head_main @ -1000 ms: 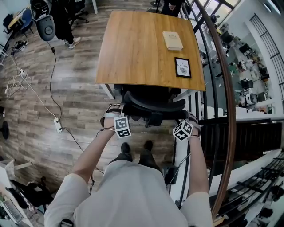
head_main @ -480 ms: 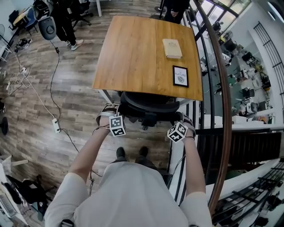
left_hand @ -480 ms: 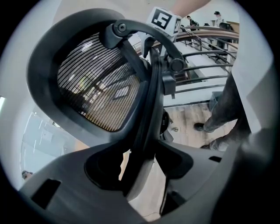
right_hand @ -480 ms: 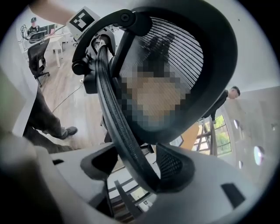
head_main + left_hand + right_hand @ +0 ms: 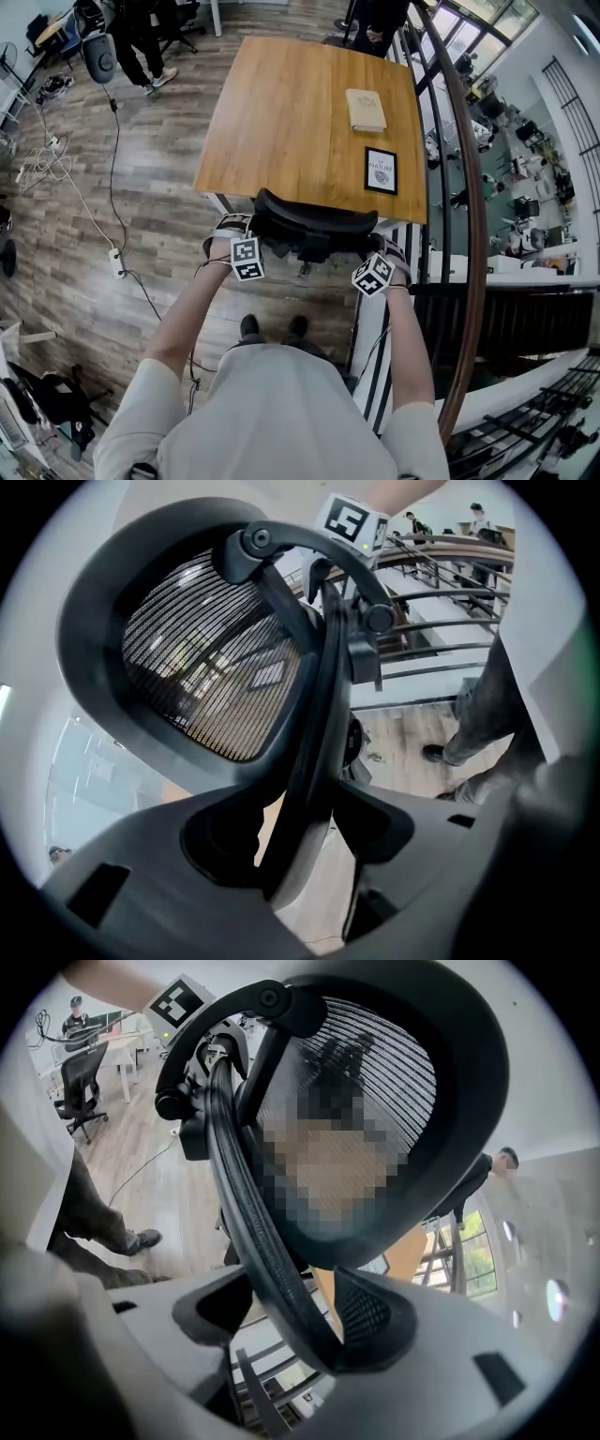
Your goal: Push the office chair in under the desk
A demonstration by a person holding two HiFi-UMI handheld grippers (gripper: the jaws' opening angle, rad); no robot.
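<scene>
1. Head view: A brown wood bench (image 5: 281, 103) stands on a wood floor (image 5: 141, 197). A curved railing (image 5: 475, 234) runs along its right side. A book (image 5: 366, 110) and a small framed picture (image 5: 381, 171) lie on the bench. A white cable (image 5: 94, 220) trails over the floor. The office chair (image 5: 309, 223) has its back right at the near bench edge. The left tongs (image 5: 232, 232) and right tongs (image 5: 382, 251) sit at the two ends of that back.
2. Left gripper view: The left tongs squeeze the rim of the chair back, under its mesh (image 5: 216, 658).
3. Right gripper view: The right tongs squeeze the rim on the other side.
</scene>
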